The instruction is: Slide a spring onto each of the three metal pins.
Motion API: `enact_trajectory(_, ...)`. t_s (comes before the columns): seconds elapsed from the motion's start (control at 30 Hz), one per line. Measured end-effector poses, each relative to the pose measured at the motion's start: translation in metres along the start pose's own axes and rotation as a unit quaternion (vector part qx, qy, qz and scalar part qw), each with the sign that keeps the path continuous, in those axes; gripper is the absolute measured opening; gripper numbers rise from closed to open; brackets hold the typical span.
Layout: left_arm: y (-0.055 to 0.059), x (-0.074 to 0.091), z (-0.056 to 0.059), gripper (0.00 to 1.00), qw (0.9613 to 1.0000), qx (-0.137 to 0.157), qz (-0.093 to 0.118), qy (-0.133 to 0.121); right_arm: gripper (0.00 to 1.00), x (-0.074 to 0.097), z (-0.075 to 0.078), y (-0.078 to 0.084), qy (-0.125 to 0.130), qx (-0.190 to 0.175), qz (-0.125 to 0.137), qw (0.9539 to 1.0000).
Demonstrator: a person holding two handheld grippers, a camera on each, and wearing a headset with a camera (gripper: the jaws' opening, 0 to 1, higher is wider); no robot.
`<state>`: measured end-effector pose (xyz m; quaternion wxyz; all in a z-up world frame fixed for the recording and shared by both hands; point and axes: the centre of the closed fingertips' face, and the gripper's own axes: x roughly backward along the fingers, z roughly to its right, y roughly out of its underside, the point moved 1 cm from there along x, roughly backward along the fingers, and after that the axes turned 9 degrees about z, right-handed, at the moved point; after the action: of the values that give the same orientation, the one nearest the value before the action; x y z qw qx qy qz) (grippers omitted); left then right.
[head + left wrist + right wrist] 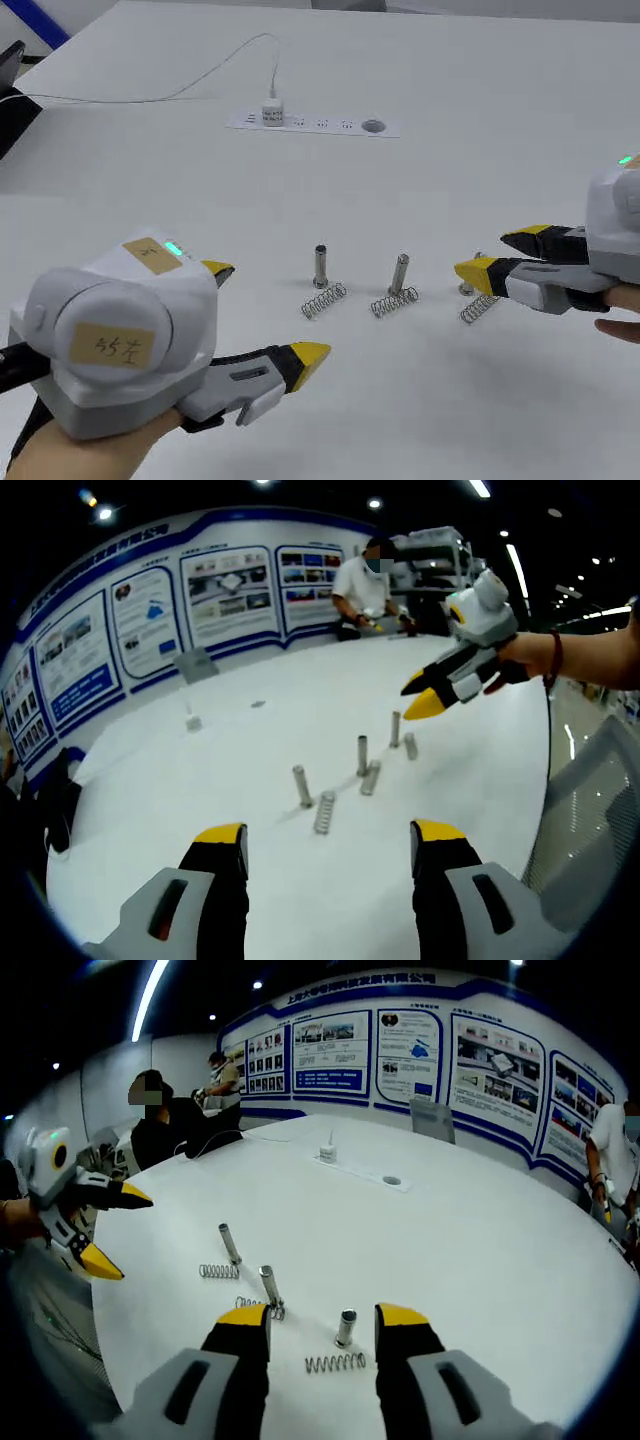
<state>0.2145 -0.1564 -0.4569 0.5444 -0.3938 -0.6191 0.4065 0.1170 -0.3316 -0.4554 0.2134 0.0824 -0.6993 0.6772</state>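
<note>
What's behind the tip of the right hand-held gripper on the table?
The third metal pin stands upright there, a spring lying beside it. In the head view the right hand-held gripper covers most of that pin.

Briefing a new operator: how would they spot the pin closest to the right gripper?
On the white table, in front of the power strip, three upright metal pins stand in a row, a spring beside each. It is the right-end pin, ahead of the right gripper; in the head view that gripper's yellow tip half hides it, unlike its two neighbours.
</note>
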Motion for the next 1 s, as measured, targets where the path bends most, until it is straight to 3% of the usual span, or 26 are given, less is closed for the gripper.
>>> enact_trajectory(0.23, 0.013, -0.015, -0.006, 0.58, 0.9998, 0.011, -0.016, 0.011, 0.51, 0.009, -0.01, -0.003, -0.016, -0.027, 0.018, 0.9993)
enact_trajectory(0.43, 0.019, -0.031, -0.008, 0.53, 0.9994, -0.001, -0.025, 0.025, 0.54, 0.016, -0.02, -0.002, -0.03, -0.031, 0.026, 0.9987)
enact_trajectory(0.6, 0.026, -0.044, -0.01, 0.46, 0.9988, 0.01, -0.032, 0.034, 0.58, 0.021, -0.031, 0.0, -0.046, -0.033, 0.033, 0.9978)
enact_trajectory(1.0, 0.042, -0.069, -0.008, 0.31, 0.9972, 0.011, -0.049, 0.055, 0.63, 0.024, -0.042, 0.007, -0.047, -0.037, 0.041, 0.9974)
